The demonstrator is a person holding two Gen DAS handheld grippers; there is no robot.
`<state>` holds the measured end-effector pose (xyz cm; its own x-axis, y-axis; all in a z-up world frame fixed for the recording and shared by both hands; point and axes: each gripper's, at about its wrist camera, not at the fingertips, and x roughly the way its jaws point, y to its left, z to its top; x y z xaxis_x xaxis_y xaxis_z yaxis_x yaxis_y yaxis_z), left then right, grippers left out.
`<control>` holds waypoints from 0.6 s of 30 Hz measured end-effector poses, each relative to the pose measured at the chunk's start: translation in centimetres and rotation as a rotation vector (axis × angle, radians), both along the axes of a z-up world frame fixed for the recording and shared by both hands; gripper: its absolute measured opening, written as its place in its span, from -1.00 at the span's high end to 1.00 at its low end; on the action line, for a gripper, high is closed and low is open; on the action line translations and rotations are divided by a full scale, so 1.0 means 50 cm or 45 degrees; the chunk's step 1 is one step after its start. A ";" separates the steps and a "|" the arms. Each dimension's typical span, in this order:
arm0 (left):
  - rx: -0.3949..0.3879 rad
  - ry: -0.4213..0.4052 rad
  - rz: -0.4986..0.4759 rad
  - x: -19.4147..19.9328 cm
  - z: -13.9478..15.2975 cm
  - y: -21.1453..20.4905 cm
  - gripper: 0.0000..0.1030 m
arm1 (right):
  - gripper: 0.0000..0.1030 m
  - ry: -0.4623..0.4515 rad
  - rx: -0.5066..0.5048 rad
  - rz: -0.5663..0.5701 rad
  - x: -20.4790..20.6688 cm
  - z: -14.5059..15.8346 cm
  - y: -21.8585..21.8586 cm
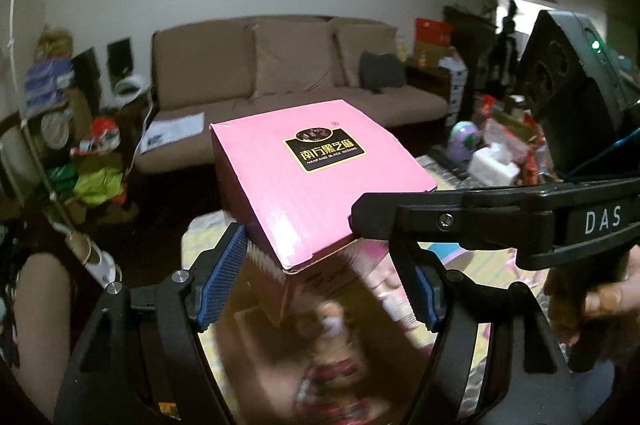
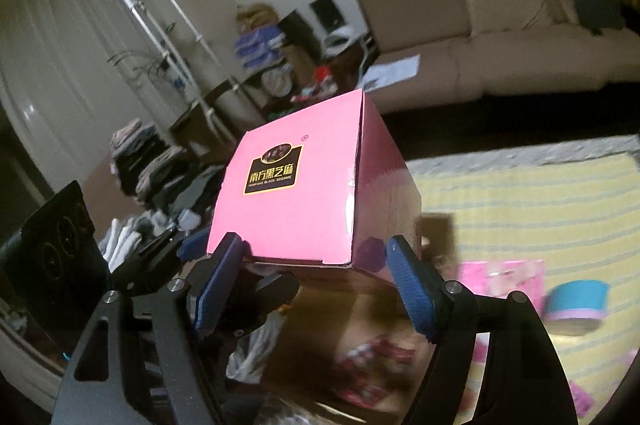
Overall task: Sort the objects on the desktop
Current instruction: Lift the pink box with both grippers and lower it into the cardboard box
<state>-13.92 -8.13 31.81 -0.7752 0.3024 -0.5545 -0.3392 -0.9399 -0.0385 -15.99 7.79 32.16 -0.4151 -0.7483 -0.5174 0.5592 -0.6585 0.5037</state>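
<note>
Above yellow striped cloth (image 2: 520, 201): pink box (image 1: 320, 177) held aloft, tilted, sofa (image 1: 280, 65) behind. Left claw (image 1: 320, 273) clamped on box's lower sides, blue pads pressing. Right claw (image 2: 316, 277) likewise gripping same box from other side.

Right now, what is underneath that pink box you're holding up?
The pink box is in the air, clamped by both tools. Below it lies a yellow striped cloth with a blue round tub off to one side. Whatever is directly beneath is covered by the box.
</note>
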 end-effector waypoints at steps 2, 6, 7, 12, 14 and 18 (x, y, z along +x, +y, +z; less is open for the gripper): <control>0.005 -0.045 0.020 -0.019 -0.033 -0.040 -0.35 | -0.50 -0.038 -0.002 0.021 -0.013 -0.035 -0.035; 0.005 -0.113 0.032 -0.046 -0.107 -0.075 -0.39 | -0.50 -0.133 0.000 0.043 -0.055 -0.128 -0.085; 0.004 -0.117 0.021 -0.052 -0.120 -0.075 -0.41 | -0.53 -0.151 -0.009 0.045 -0.063 -0.145 -0.084; -0.018 -0.180 -0.004 -0.078 -0.177 -0.053 -0.42 | -0.57 -0.220 -0.019 0.033 -0.097 -0.215 -0.072; -0.048 -0.201 -0.018 -0.084 -0.199 -0.041 -0.43 | -0.56 -0.253 -0.030 0.037 -0.105 -0.244 -0.061; -0.091 -0.250 -0.015 -0.080 -0.234 -0.023 -0.41 | -0.57 -0.313 -0.027 0.037 -0.107 -0.285 -0.047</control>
<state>-17.94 -9.26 20.12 -0.6467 0.2651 -0.7151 -0.3428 -0.9386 -0.0379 -21.32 5.45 17.90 -0.2571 -0.7697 -0.5844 0.4368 -0.6319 0.6402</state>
